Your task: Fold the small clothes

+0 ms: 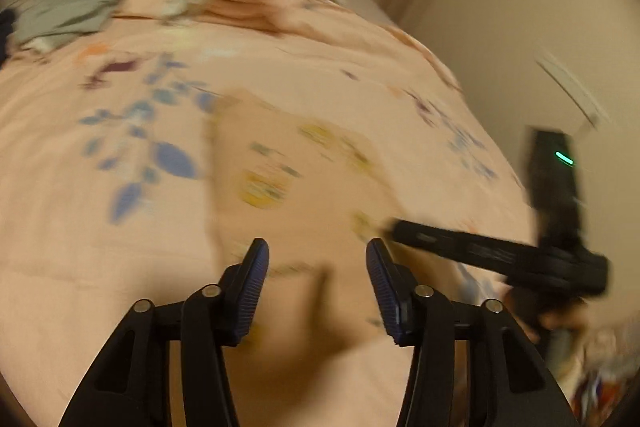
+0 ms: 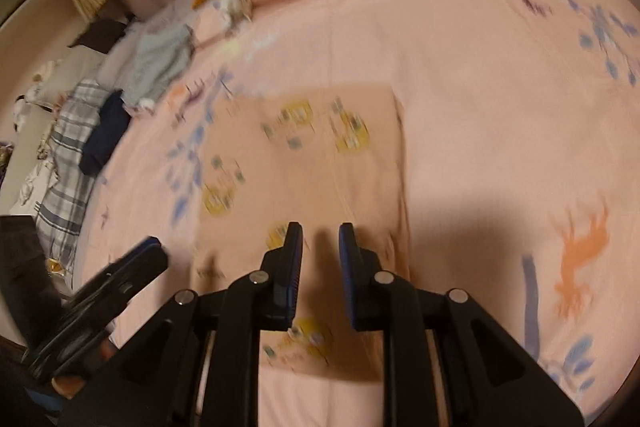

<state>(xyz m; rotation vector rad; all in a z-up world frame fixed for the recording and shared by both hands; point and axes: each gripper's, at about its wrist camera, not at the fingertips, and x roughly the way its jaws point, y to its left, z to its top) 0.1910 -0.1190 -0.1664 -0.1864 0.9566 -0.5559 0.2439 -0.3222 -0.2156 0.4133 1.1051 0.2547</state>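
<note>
We have the small peach garment (image 2: 304, 163) lying flat on the bedspread (image 2: 460, 67) just ahead of both tongs, as a neat rectangle, so one fold looks done (we judge this only); the left tongs (image 1: 317, 251) stand open and empty above its near edge; the right tongs (image 2: 320, 235) show a narrow gap, nothing between them; the grey and dark clothes (image 2: 160, 63), far ahead on the left, still wait.
</note>
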